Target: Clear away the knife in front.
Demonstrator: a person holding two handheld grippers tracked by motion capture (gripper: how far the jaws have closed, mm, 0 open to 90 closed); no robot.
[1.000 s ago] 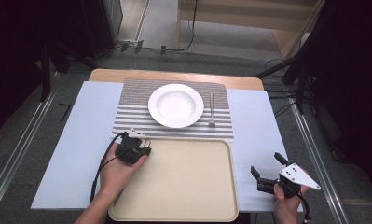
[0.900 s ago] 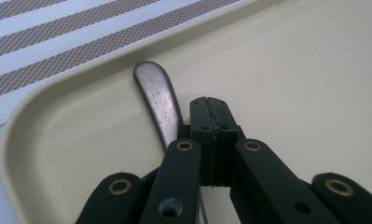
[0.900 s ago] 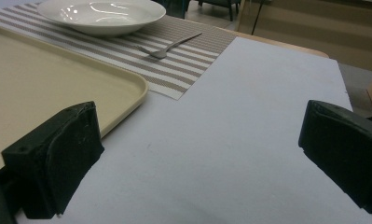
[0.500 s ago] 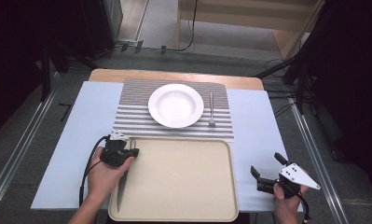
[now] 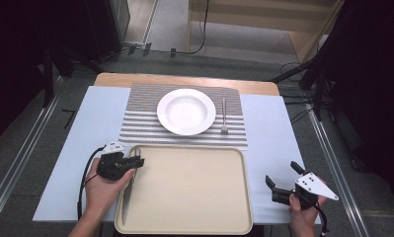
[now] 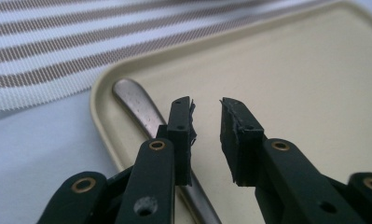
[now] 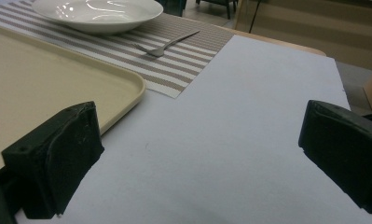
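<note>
High view: one bench (image 5: 76, 148) under a pale blue cover; one striped placemat (image 5: 145, 123) carrying one white plate (image 5: 186, 111) and, just beside it, one fork (image 5: 224, 116); one beige tray (image 5: 194, 192) near the front edge; one knife (image 5: 129, 185) lying flat along the tray's left rim, inside it. Two grippers were counted: the left gripper (image 5: 137, 162) over the knife's upper end, and the right gripper (image 5: 279, 180) at the bench's right front corner, well apart from the tray. Left gripper view: the knife (image 6: 141, 109) lay in the tray (image 6: 291, 79) beneath the left pad; the left gripper (image 6: 207, 119) had just been opening, its jaws slightly parted with nothing between the pads, the knife released. Right gripper view: the right gripper (image 7: 197, 158) stood wide apart, holding nothing, over bare cover; one tray corner (image 7: 58, 74), one plate (image 7: 95, 11) and one fork (image 7: 167, 44) lay beyond.
</note>
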